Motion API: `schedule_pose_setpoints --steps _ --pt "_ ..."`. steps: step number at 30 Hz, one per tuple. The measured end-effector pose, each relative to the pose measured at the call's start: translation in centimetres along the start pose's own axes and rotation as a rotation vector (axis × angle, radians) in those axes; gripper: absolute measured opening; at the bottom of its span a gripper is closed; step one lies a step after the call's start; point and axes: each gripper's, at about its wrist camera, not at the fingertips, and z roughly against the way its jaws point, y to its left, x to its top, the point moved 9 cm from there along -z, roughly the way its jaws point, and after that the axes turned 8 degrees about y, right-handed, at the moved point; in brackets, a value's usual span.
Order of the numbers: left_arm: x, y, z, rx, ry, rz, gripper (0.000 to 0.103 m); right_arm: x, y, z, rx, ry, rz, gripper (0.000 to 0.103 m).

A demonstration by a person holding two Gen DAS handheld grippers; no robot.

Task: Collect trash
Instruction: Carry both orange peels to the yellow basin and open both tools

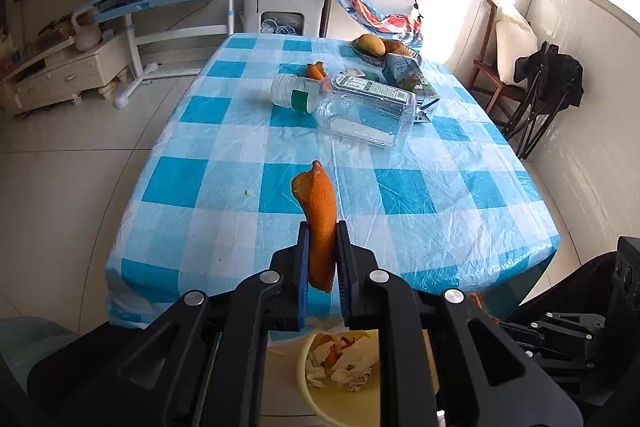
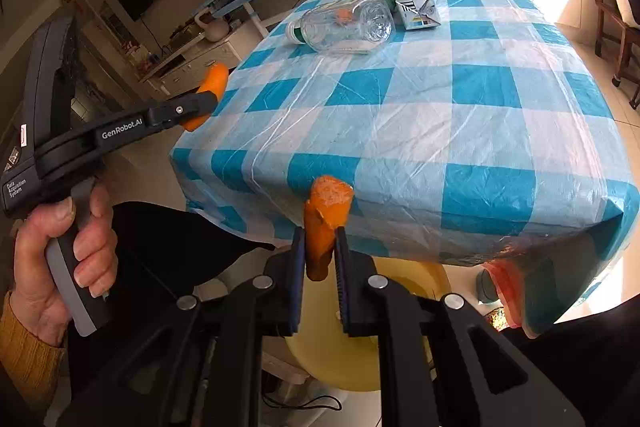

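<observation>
Table [image 1: 240, 155]: blue-and-white checked cloth under clear plastic.
Bottle [image 1: 360, 107]: clear, on its side, centre.
Carton [image 1: 404, 75]: touching bottle, 2 o'clock.
Peel scrap [image 1: 316, 70]: 11 o'clock of bottle.
Fruit bowl [image 1: 380, 53]: 1 o'clock, far edge.

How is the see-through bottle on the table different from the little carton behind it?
The plastic bottle lies on its side; the carton stands up, crumpled. The bottle is clear with a white cap; the carton is printed card you can't see through. The bottle looks bigger than the carton. Both rest on the checked tablecloth.

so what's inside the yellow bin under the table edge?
The yellow bin holds crumpled tissue and orange peel scraps. The left tool, shut on a peel piece, covers most of its interior.
</observation>
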Motion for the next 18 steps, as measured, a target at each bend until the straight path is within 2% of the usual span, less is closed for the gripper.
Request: schedule_pose_setpoints --steps 6,18 --pt "-0.4 -0.7 0.7 0.000 -0.007 -0.012 0.013 -1.3 0.7 -1.3 -0.011 0.063 0.030 0.016" --pt "-0.9 -1.3 2.3 0.014 -0.025 -0.031 0.013 -2.7 0.1 -1.8 -0.032 0.090 0.021 0.017"
